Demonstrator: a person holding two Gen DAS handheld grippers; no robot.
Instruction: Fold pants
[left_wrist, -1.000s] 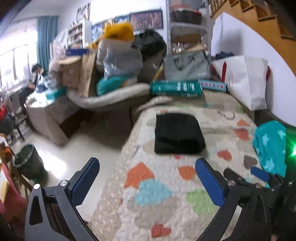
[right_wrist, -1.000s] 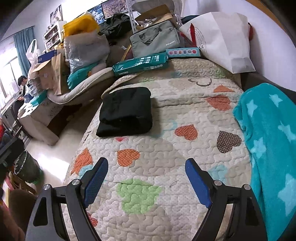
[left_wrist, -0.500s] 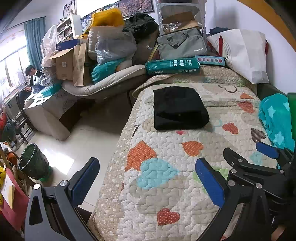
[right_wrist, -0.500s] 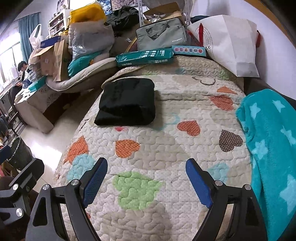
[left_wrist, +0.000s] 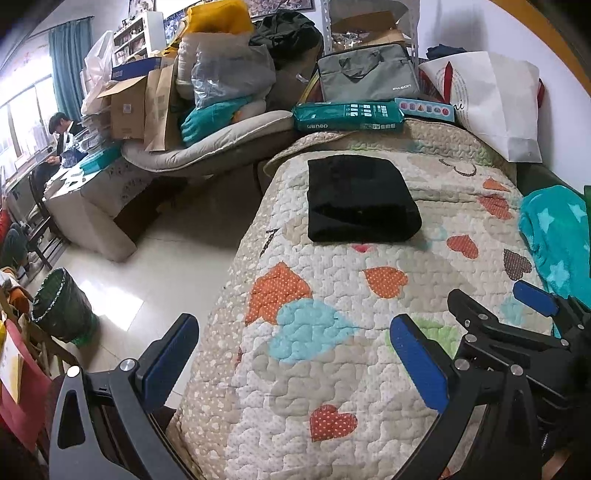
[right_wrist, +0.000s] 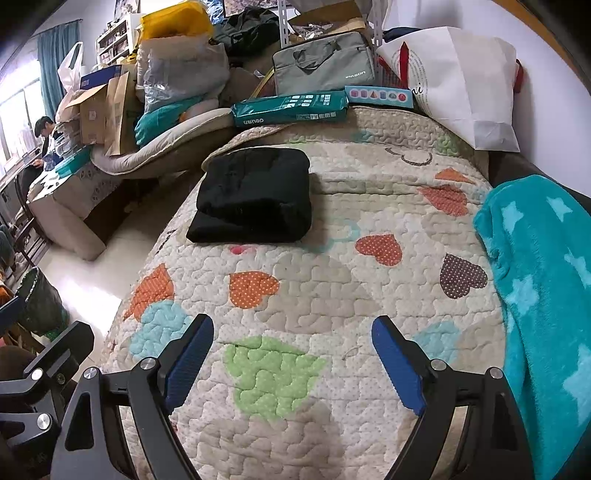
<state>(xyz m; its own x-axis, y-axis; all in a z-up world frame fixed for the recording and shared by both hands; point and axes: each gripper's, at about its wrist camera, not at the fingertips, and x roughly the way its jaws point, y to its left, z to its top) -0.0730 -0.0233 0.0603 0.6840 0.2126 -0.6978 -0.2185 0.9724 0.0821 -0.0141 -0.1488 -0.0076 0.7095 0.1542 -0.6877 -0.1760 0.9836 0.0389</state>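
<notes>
I am holding both grippers low over the near end of the bed (right_wrist: 332, 295), each with its blue fingers spread wide and gripping nothing. The left gripper (left_wrist: 295, 365) is hanging by the bed's left edge, above the quilt's orange and pale blue hearts; the right gripper (right_wrist: 291, 363) is hovering over the green heart patch. The black pants (right_wrist: 255, 197) are lying well ahead of both, already a compact, thick rectangle on the quilt, close to the bed's left edge and just short of the green package (right_wrist: 290, 109) at the far end. By my reading the folding is done or nearly so.

The risks from here are mine to cause. The bundle is sitting near the drop to the floor (left_wrist: 147, 266), so a nudge from the left fingers could be pushing it over the side. Pinching only the top layer would be peeling the stack open. The teal star blanket (right_wrist: 535, 288) is lying just beside the right gripper and could be snagging on it during any sweep.
</notes>
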